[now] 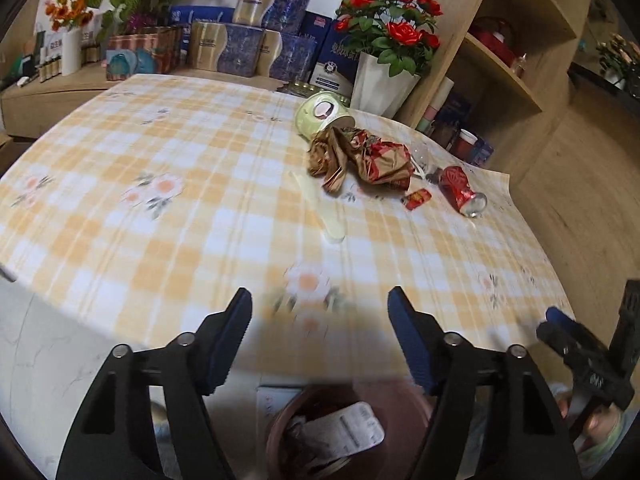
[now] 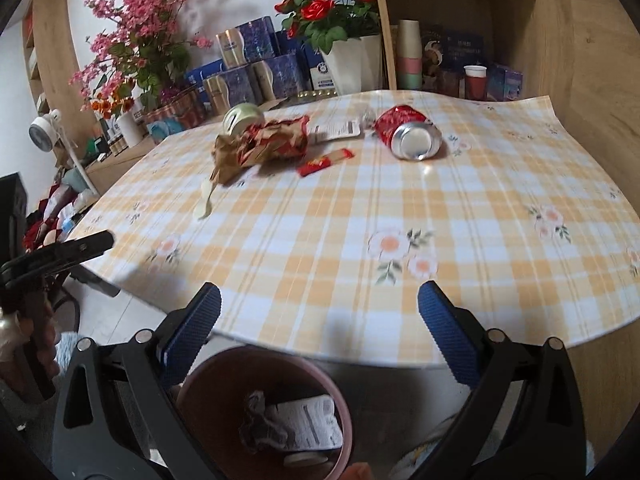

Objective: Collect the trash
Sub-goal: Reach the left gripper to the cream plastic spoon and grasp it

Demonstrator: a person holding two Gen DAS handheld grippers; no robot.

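Worktop (image 1: 160,208): covered in a yellow-and-white checked cloth with flower prints; trash lies grouped toward its far side.

Waste bin (image 2: 200,384): round, brownish, on the floor below the worktop's near edge; holds a printed paper slip (image 2: 308,424) and crumpled scraps.

Left hand-held gripper (image 1: 320,312): above the near edge of the worktop, over the bin; jaws apart, nothing between the blue pads.

Right hand-held gripper (image 2: 320,312): likewise above the near edge and the bin; jaws spread wide, empty.

Crumpled gold-and-red wrapper (image 1: 360,156): largest piece of trash, lying against a tipped pale-green tin (image 1: 324,114).

Crushed red drink can (image 2: 412,136): on its side, silver base toward the right wrist camera, well apart from both grippers.

White label slip (image 2: 338,128): between wrapper and can.

Small red packet (image 2: 326,162): flat, just in front of the wrapper.

Pale spoon-like item (image 2: 204,202): near the wrapper's left end; identity unclear.
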